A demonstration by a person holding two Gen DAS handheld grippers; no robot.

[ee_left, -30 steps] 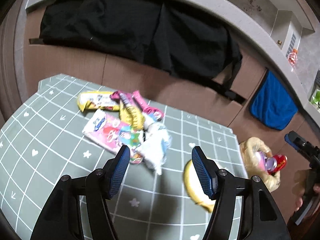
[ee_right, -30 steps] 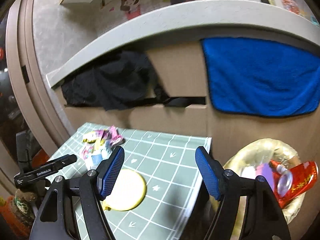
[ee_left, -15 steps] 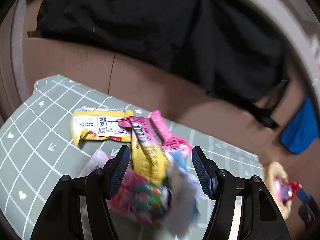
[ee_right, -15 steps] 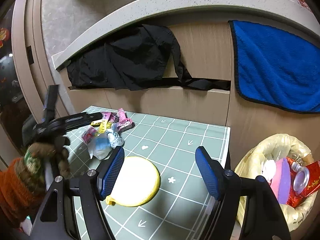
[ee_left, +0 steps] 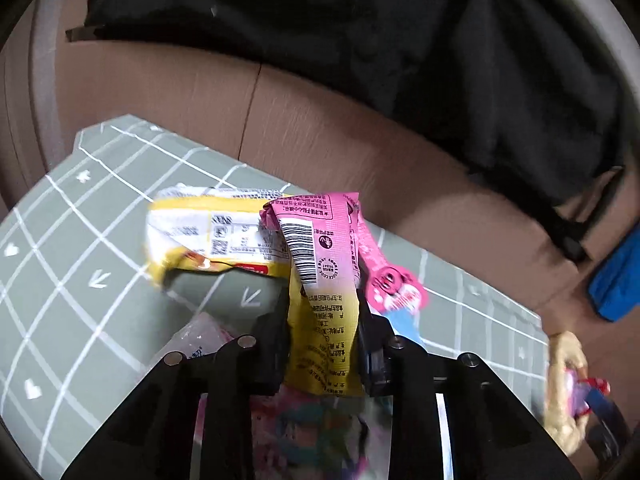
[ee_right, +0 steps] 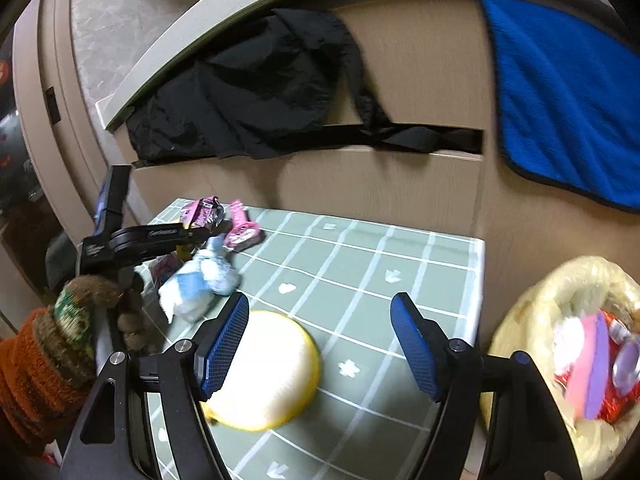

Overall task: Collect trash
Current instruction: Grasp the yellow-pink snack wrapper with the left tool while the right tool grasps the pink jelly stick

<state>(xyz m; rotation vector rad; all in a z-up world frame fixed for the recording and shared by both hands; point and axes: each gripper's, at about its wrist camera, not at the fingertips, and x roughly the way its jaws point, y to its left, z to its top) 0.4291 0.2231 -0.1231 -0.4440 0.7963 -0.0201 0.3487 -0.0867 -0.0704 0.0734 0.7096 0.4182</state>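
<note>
My left gripper point(ee_left: 322, 340) is shut on a pink-and-yellow snack wrapper point(ee_left: 320, 280) that stands up between the fingers. A yellow-and-white wrapper point(ee_left: 212, 236) and a pink strip wrapper point(ee_left: 392, 284) lie behind it on the green grid table point(ee_left: 80, 240). More colourful wrappers lie under the gripper. In the right wrist view my right gripper point(ee_right: 320, 344) is open above a yellow-rimmed round disc point(ee_right: 268, 372). The left gripper point(ee_right: 160, 236) shows at the left beside a crumpled white-and-blue wrapper point(ee_right: 200, 284). A bin with a yellow bag point(ee_right: 560, 320) stands right of the table.
A brown cabinet front with black cloth point(ee_right: 260, 92) and a blue towel point(ee_right: 568, 100) draped over it stands behind the table. The bin point(ee_left: 568, 380) holds a red can and other trash. The table's right edge point(ee_right: 480, 280) lies next to the bin.
My left gripper moved forward into the wrapper pile and closed on the pink-and-yellow wrapper. My right gripper stayed open over the yellow disc and shifted little.
</note>
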